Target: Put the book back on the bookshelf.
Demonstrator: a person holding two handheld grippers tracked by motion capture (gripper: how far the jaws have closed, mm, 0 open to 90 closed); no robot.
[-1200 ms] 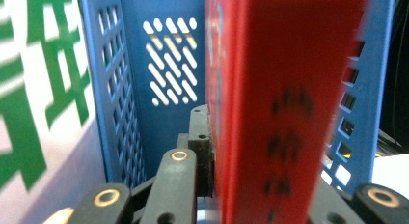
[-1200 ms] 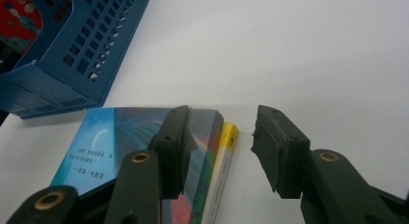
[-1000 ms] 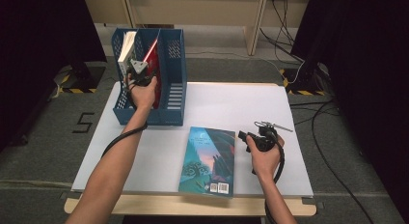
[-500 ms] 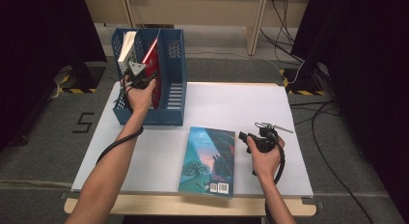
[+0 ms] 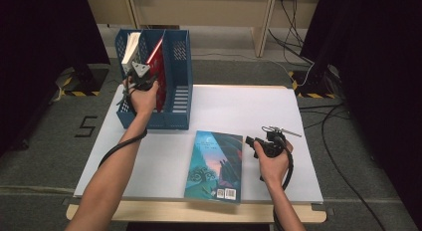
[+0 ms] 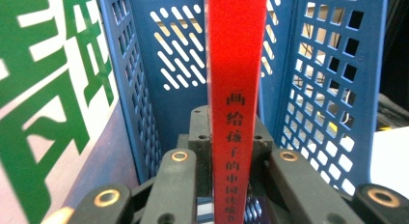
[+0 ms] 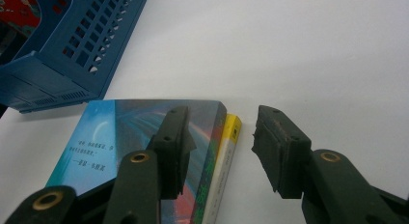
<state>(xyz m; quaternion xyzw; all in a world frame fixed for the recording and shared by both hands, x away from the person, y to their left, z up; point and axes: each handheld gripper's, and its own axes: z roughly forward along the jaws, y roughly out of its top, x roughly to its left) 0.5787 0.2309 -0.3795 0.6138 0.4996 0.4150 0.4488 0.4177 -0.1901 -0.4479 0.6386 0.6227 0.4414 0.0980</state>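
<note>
Book [image 5: 155, 66], red: clamped upright by left gripper [image 5: 141, 77] in file rack [image 5: 179, 99], 10 o'clock. Blue book [image 5: 215, 165] unfiled, flat at 6 o'clock; right gripper [image 7: 219, 149] released beside it.

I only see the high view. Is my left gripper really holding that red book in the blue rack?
Observer: Yes. The left gripper view shows the left gripper shut on the red book, at its spine.
Operator: Is anything written there?
Observer: Black Chinese letters run down the spine.
Operator: What about my right gripper?
Observer: The right gripper is open at the blue book's edge, where a yellow strip shows.
</note>
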